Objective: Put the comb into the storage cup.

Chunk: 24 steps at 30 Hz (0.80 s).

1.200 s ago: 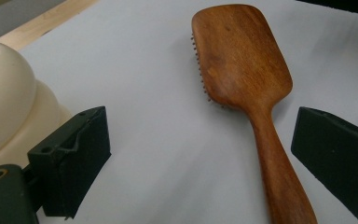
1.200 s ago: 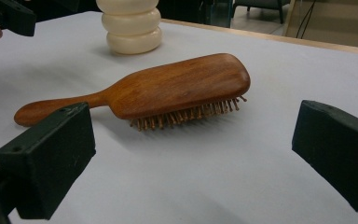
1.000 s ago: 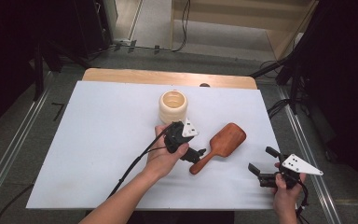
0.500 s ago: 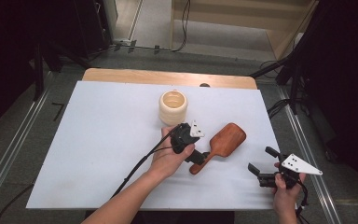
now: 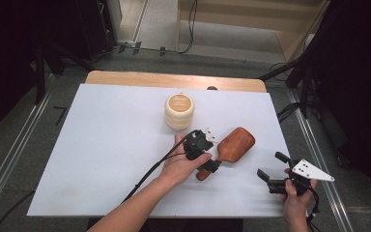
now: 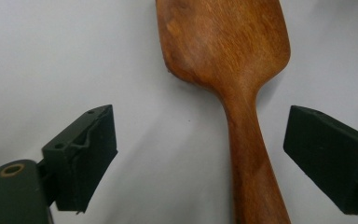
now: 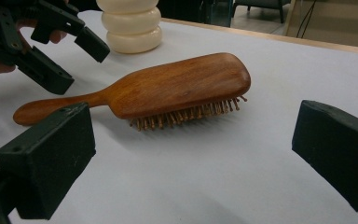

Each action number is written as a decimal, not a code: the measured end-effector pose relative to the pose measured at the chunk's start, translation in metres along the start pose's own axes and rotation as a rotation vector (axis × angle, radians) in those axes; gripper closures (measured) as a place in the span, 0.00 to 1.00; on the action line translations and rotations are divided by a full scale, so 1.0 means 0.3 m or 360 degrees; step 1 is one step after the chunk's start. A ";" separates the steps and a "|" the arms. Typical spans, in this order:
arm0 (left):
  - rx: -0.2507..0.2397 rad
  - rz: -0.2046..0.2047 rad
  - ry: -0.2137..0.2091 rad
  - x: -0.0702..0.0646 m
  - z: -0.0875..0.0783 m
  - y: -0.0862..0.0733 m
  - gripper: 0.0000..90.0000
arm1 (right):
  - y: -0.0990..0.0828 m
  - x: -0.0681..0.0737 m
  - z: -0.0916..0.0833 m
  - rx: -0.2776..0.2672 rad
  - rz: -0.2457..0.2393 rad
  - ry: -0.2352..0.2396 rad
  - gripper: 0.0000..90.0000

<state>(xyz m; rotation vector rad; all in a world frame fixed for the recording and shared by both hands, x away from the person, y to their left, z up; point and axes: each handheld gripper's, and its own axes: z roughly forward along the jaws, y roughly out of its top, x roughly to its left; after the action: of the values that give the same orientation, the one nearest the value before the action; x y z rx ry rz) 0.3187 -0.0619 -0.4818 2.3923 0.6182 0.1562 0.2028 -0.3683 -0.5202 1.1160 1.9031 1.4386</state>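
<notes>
A brown wooden hairbrush point(image 5: 234, 145) lies bristles down on the white table sheet point(image 5: 101, 145), right of centre, its handle pointing toward the near edge. My left gripper point(image 5: 207, 162) hangs low over that handle. In the left gripper view the handle point(image 6: 249, 154) stands between the open jaws of my left gripper point(image 6: 200, 121), nearer the right pad, and neither pad touches it. Those jaws have just been closing a little. My right gripper point(image 5: 273, 166) rests open near the table's right front corner, facing the hairbrush point(image 7: 177, 86), nothing between its fingers.
A cream ribbed cup point(image 5: 179, 111) stands upright behind the brush, a short way beyond the left hand. The wooden table edge point(image 5: 174, 79) runs along the back. A black cable point(image 5: 149, 171) trails from the left gripper over the forearm.
The left hand has moved right and down toward the brush handle, and its jaws now straddle the handle. The right hand and the brush have stayed in place.
</notes>
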 end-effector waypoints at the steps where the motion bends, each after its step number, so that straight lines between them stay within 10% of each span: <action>1: 0.0010 -0.0002 0.0002 -0.005 0.005 0.001 0.15 | 0.000 0.000 0.000 0.0000 0.0001 -0.0001 0.00; 24: 0.0134 0.0043 0.0059 -0.081 0.091 0.019 0.54 | 0.000 -0.001 0.000 -0.0004 0.0001 0.0001 0.00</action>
<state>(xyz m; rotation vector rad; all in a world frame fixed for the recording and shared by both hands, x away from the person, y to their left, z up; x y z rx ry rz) 0.3068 -0.0927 -0.4984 2.4845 0.6212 0.1896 0.2028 -0.3686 -0.5203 1.1154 1.9009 1.4418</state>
